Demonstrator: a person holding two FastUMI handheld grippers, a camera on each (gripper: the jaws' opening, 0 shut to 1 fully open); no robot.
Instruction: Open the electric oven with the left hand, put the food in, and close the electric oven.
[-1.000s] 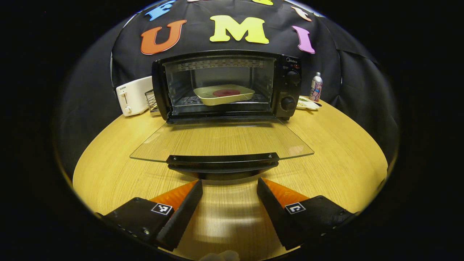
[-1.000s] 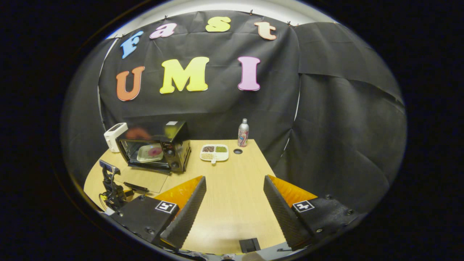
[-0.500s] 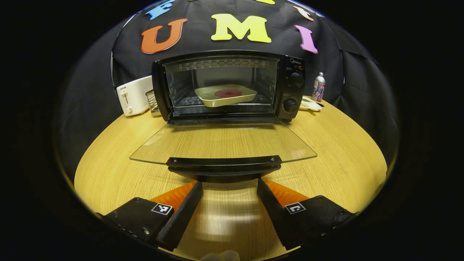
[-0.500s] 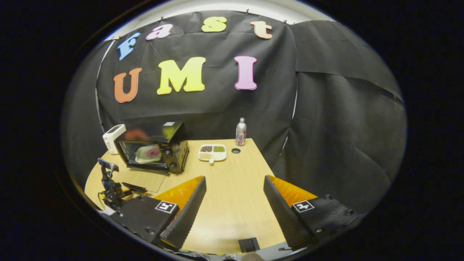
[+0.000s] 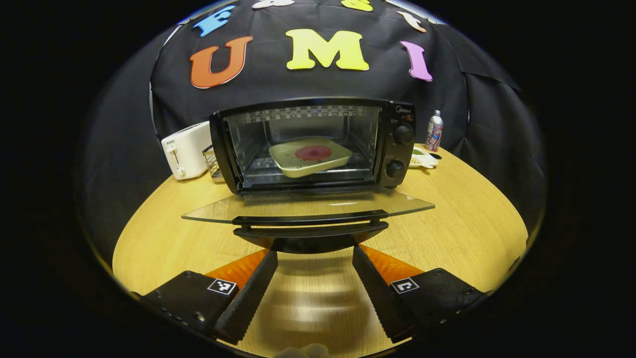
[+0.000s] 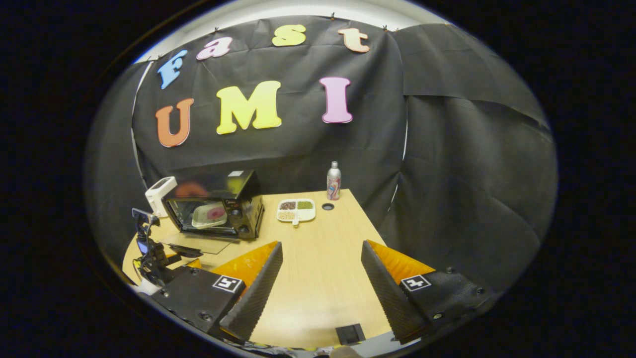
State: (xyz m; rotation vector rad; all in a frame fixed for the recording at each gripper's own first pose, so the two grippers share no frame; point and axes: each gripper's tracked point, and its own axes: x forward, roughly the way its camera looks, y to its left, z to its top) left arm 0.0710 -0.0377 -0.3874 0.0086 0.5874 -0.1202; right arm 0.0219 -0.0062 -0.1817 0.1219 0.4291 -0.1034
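The black electric oven [image 5: 318, 144] stands at the back of the wooden table [image 5: 462, 233] with its glass door [image 5: 308, 206] hanging down, tipped a little above level. Inside on the rack sits a pale plate [image 5: 310, 158] with a red round piece of food [image 5: 313, 152]. My left gripper [image 5: 314, 252] is open, its fingertips right under the door's black handle [image 5: 310, 231]; I cannot tell if they touch it. My right gripper [image 6: 322, 248] is open with nothing between its fingers, held over the table far right of the oven [image 6: 213, 206]. From there the left gripper [image 6: 154, 248] shows at the door.
A white toaster [image 5: 185, 149] and a small wire rack [image 5: 212, 161] stand left of the oven. To its right are a divided snack dish [image 5: 421, 158] and a metal bottle [image 5: 435, 130]. A round hole [image 6: 327, 206] sits in the table near the bottle [image 6: 333, 181].
The glass door has swung up from lying flat to nearly edge-on. The left gripper has come in close under the handle. The right gripper has hardly moved.
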